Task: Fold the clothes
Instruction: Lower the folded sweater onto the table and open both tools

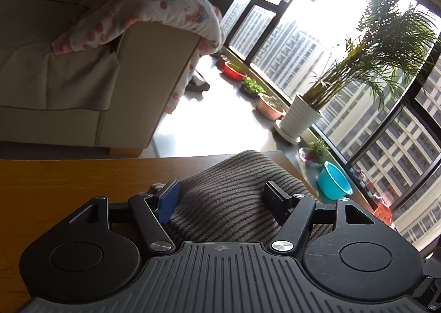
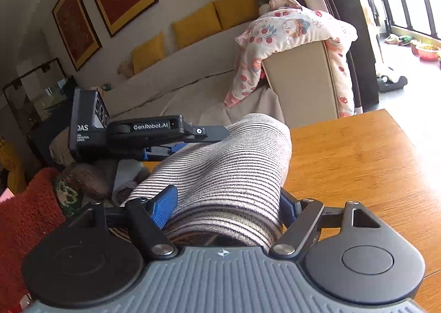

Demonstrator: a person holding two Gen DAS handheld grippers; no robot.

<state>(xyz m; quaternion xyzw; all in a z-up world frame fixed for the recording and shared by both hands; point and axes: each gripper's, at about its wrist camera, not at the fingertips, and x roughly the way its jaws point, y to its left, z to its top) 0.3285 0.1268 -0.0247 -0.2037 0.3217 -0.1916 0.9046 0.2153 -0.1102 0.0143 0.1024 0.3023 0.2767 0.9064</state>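
Ribbed knit (image 2: 228, 172) fills the gap of the right hand-held gripper (image 2: 226, 202), whose fingers look pressed on it, bunched above the table (image 2: 358, 164). Its length runs ahead-left to the left hand-held gripper (image 1: 224, 197), fingers apart around the cloth. Both hands are equally near.

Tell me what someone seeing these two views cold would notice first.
Probably the striped grey knit garment, bunched between the fingers of the right claw above the wooden table, with the left claw reaching its far side. In the left view, the tall potted palm against the bright window stands out, and a cherry-print blanket drapes the sofa arm.
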